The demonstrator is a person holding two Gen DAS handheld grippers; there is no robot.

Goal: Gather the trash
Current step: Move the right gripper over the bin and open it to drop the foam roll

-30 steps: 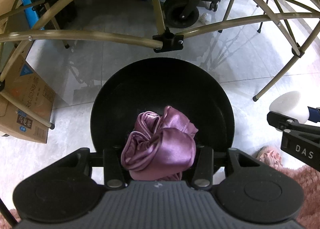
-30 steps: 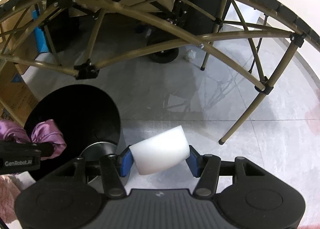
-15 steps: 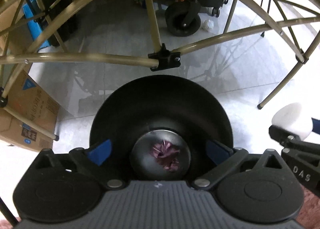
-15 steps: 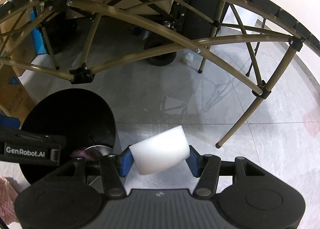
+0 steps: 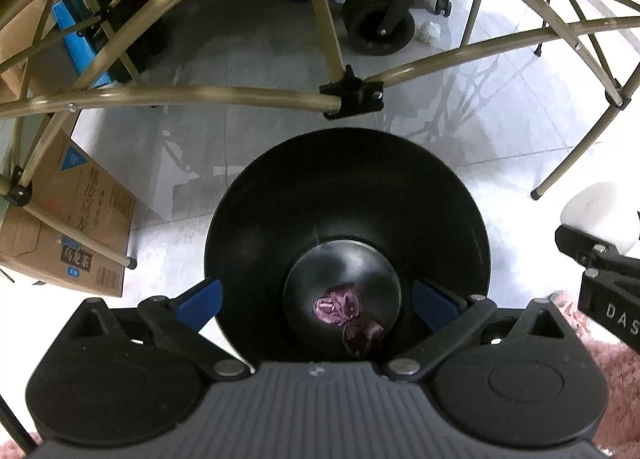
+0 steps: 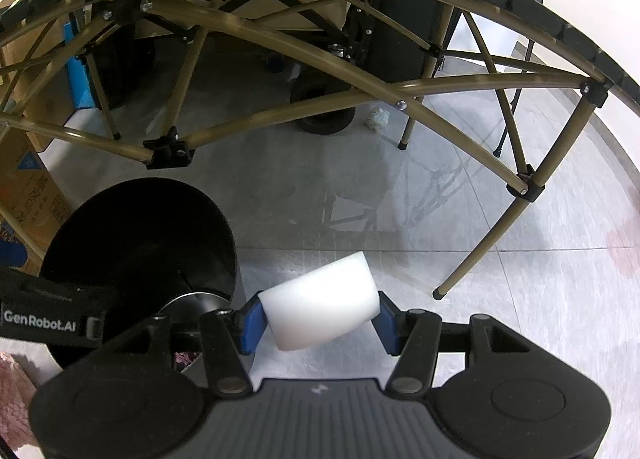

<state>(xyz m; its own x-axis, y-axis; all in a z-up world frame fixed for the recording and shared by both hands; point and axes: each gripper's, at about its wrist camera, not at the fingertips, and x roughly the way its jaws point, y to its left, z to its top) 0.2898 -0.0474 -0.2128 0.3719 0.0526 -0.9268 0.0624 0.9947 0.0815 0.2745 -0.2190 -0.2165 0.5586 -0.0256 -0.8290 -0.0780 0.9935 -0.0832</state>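
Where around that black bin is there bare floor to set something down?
Bare tiles lie right of the black bin, between it and the table leg, beyond the white foam block. It is crowded left, by the cardboard box, and behind, under the table struts.

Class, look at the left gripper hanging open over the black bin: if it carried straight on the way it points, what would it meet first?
Probably the purple cloth lying on the bottom of the bin. The left gripper points down into the bin's mouth, and nothing else shows between, though depth is hard to judge.
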